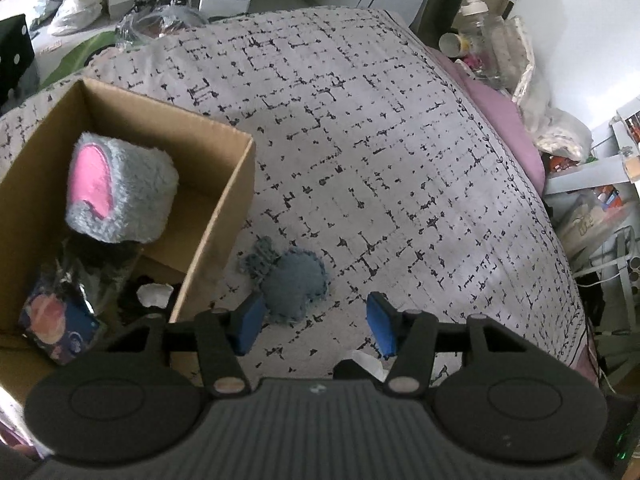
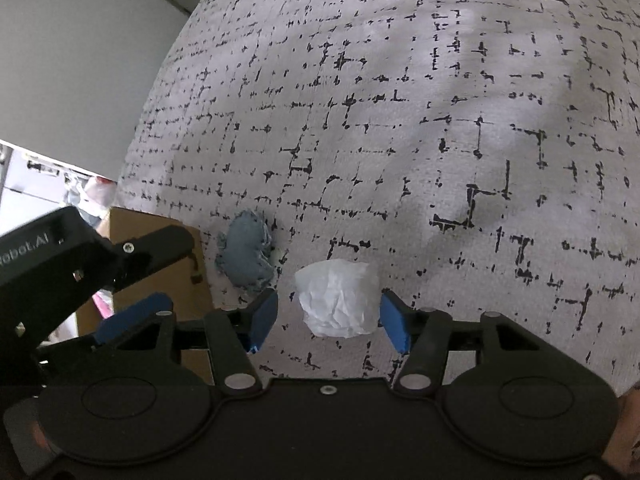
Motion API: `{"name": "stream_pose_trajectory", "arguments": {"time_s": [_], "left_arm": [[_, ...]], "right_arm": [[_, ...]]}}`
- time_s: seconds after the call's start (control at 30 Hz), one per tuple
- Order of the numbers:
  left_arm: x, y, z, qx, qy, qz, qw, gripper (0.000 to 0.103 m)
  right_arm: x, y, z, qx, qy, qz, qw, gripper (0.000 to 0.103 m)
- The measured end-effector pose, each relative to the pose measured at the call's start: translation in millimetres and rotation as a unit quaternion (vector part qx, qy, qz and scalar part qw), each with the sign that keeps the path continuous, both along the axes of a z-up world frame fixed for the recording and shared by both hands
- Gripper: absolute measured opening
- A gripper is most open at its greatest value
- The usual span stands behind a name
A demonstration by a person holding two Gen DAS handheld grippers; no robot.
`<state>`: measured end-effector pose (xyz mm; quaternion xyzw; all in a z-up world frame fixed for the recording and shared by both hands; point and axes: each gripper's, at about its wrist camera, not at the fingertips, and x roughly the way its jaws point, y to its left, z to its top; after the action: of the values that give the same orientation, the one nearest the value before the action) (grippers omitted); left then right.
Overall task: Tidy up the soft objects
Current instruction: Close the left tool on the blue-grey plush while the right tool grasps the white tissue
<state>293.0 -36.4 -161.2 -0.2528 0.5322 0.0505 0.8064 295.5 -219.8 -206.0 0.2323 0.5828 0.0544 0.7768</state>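
my right tongs point(image 2: 328, 320) stood half-wide round the white paper wad point(image 2: 338, 298), w/ one pad just touching. left tongs point(image 1: 316, 326) half-wide, empty, denim heart point(image 1: 294, 286) just ahead.

1. We see a pale grey bedspread point(image 1: 380, 128) with a broken black grid pattern.
2. At left, a brown cardboard box point(image 1: 224, 216) holds a grey-and-pink plush point(image 1: 120, 188).
3. Lower centre: a denim-blue pouch point(image 1: 294, 284).
4. White crumpled paper point(image 2: 338, 300).
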Motion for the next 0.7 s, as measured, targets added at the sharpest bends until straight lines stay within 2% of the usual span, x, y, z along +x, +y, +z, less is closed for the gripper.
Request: {"name": "stream_pose_trajectory", "arguments": {"time_s": [0.03,0.27,0.5,0.7], "left_arm": [[0.6,-1.2,-1.9,0.000,0.001,0.000,1.0000,0.056],[9.6,-11.1,-11.9,0.019,0.003,-0.005,0.9998,0.056],[20.1,-26.3,-21.7,0.053,0.005,-0.022,0.9983,0.056],[26.0,-41.6,-30.4,0.103,0.005,-0.045,0.9937,0.056]], "right_arm": [[1.1,2.4,-2.4,-0.005,0.003,0.003,1.000,0.047],[2.6,-1.0,-0.2,-0.017,-0.009,-0.011,1.000,0.045],[3.8,-22.8,1.2,-0.022,-0.012,-0.066,0.998,0.045],[4.2,-42.2,-0.5,-0.023,-0.006,-0.121,0.992,0.045]]}}
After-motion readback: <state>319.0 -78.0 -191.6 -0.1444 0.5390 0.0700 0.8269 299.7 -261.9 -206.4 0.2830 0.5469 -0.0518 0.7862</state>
